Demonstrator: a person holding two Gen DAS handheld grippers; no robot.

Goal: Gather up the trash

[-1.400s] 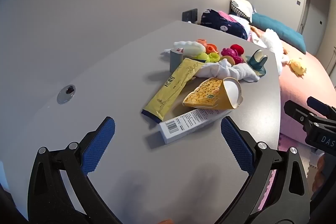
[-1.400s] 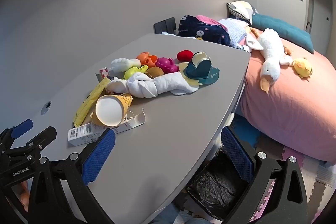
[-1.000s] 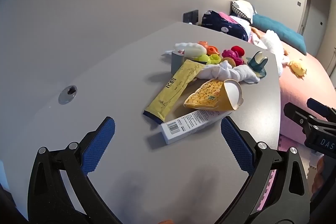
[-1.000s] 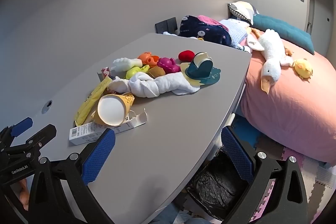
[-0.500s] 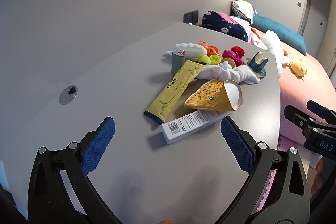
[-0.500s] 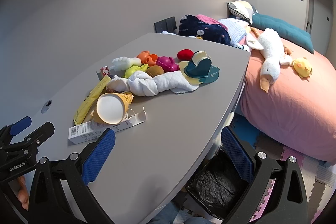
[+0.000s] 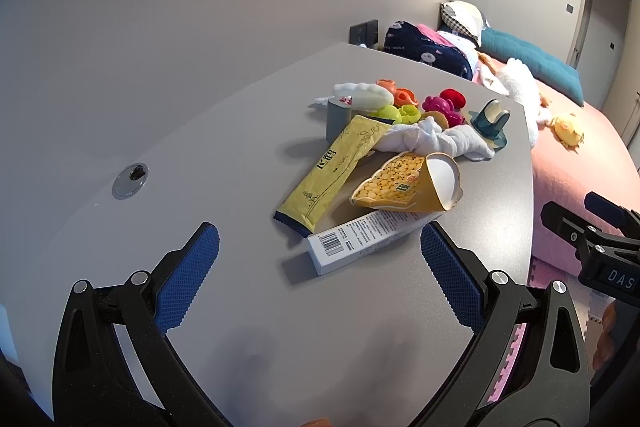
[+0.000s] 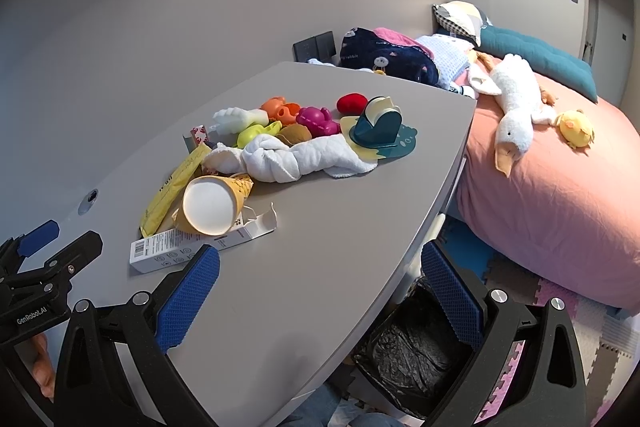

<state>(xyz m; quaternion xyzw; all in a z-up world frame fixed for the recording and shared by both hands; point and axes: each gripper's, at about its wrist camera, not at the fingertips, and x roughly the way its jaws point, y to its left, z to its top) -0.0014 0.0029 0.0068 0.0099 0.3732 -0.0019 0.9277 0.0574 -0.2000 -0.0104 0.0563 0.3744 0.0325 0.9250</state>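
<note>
You are in a bedroom with grey walls, working over a grey counter (image 7: pixel 224 131) whose right edge runs beside a bed with a pink cover (image 8: pixel 560 195). Your left fingers (image 7: pixel 320 279) are spread wide and hold nothing, hovering above the near part of the counter. Just ahead of them, close to the right blue pad (image 7: pixel 450 279), lies a white carton with a barcode (image 7: pixel 360 241), its far end flap torn open. On its far end rests a yellow paper cone printed with corn kernels (image 7: pixel 404 187), lying on its side with the white mouth toward the counter's right edge. Beside the cone, toward the wall, a long yellow wrapper (image 7: pixel 332 171) lies flat, its dark end touching the carton. Past these, a knotted white towel (image 7: pixel 432 141) stretches across, with small coloured plastic toys (image 7: pixel 400 105) and a teal tape dispenser (image 7: pixel 490 123) behind it.

Your right fingers (image 8: pixel 320 287) are likewise released and empty, hanging over the counter's near right edge, the left pad (image 8: pixel 188 301) just short of the carton (image 8: pixel 192 247). Below that edge, on the floor, stands a bin lined with a black bag (image 8: pixel 412 355). A white plush goose (image 8: pixel 512 107) lies on the bed.
</note>
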